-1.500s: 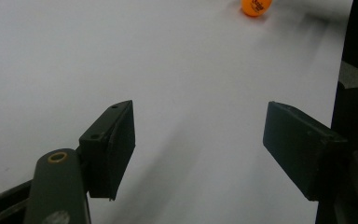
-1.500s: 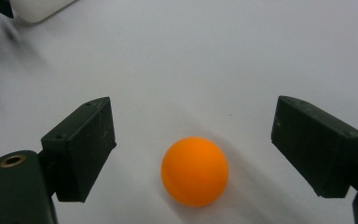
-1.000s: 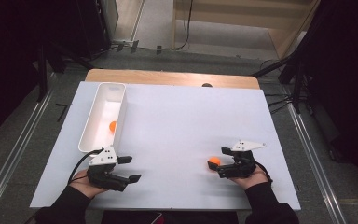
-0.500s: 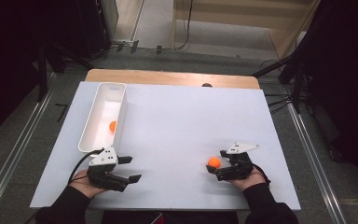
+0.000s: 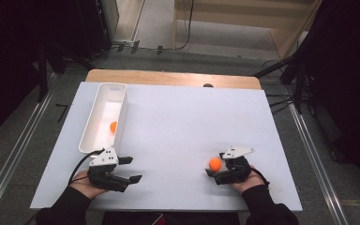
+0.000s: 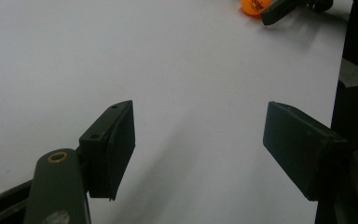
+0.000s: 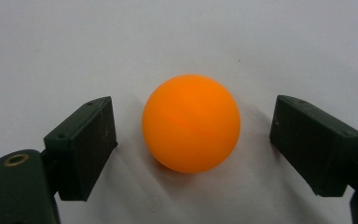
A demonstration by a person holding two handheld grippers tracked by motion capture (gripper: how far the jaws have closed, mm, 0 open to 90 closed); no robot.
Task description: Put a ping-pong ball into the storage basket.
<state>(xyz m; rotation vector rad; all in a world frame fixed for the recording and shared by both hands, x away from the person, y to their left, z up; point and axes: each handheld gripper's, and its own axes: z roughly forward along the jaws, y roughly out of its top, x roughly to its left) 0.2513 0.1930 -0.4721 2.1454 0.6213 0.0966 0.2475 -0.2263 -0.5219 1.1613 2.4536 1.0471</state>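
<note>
An orange ball [image 7: 191, 123] rests on the white table top between the jaws of my right gripper [image 7: 193, 125]. The jaws stand open, with a gap on each side of the ball. In the high view this ball [image 5: 215, 163] and the right gripper [image 5: 216, 164] are near the front right of the table. My left gripper [image 5: 131, 169] lies at the front left, open, with nothing between its jaws. The left gripper view has my left gripper [image 6: 198, 140] over bare table, with the ball [image 6: 254, 5] far off at the top edge.
A long white tray [image 5: 90, 126] stands at the left, behind my left gripper, with a second orange ball [image 5: 113, 126] inside it. The white table top [image 5: 187, 122] ends close behind both hands. A wooden strip [image 5: 168, 77] runs along the far edge.
My right gripper has slid a little left, so its open jaws now sit around the ball. The ball has barely moved, and the left gripper has stayed still.
</note>
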